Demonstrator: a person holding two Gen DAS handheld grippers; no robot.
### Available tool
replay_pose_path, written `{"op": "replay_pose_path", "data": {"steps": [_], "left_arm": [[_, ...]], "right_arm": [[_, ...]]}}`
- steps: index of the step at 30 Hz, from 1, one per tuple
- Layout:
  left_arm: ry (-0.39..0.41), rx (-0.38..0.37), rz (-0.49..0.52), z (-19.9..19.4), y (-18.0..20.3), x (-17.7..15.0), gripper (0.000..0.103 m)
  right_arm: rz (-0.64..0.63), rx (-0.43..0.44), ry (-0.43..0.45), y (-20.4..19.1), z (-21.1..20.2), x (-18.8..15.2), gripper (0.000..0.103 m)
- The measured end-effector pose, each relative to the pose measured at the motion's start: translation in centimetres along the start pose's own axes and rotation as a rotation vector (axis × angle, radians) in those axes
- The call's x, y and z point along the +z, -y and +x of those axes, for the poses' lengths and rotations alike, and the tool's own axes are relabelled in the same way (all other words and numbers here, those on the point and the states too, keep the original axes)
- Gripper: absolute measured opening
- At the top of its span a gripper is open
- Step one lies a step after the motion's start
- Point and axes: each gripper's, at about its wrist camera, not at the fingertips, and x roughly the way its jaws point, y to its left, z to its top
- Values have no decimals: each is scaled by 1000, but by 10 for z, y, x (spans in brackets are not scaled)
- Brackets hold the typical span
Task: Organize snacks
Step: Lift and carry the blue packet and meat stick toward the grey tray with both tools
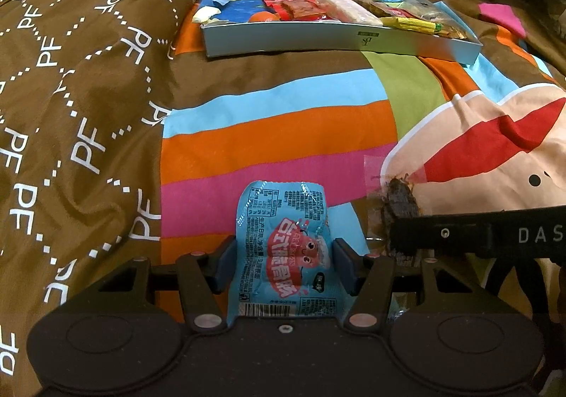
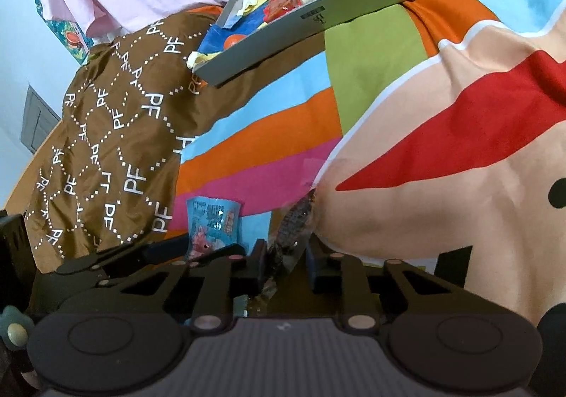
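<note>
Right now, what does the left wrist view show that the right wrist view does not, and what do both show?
Only the left wrist view shows the blue packet's printed face between the left hand-held gripper's pads, and the far pink patch.

Only the right wrist view shows the right hand-held gripper closed on the dark snack, plus a pale wall.

Both show the snack box and striped bedcover.

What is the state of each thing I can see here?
Left tool: closed on the blue snack packet, which lies on the bedcover.
Right tool: closed on the clear packet of dark snack.
Shallow box: open, no lid, partly filled with snacks.
</note>
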Motion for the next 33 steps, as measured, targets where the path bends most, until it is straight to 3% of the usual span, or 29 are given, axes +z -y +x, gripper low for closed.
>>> {"op": "replay_pose_path", "data": {"steps": [7, 17, 22, 33], "left_arm": [[10, 26, -20, -1, 3, -1, 57], [44, 67, -80, -5, 10, 7, 57], [94, 78, -95, -13, 21, 24, 57], [207, 97, -97, -36, 43, 77, 57]], "right_arm": [[-129, -44, 31, -18, -6, -2, 17], [-219, -77, 97, -30, -22, 0, 14], [-202, -85, 139, -25, -33, 8, 12], [-153, -73, 326, -9, -84, 41, 12]]}}
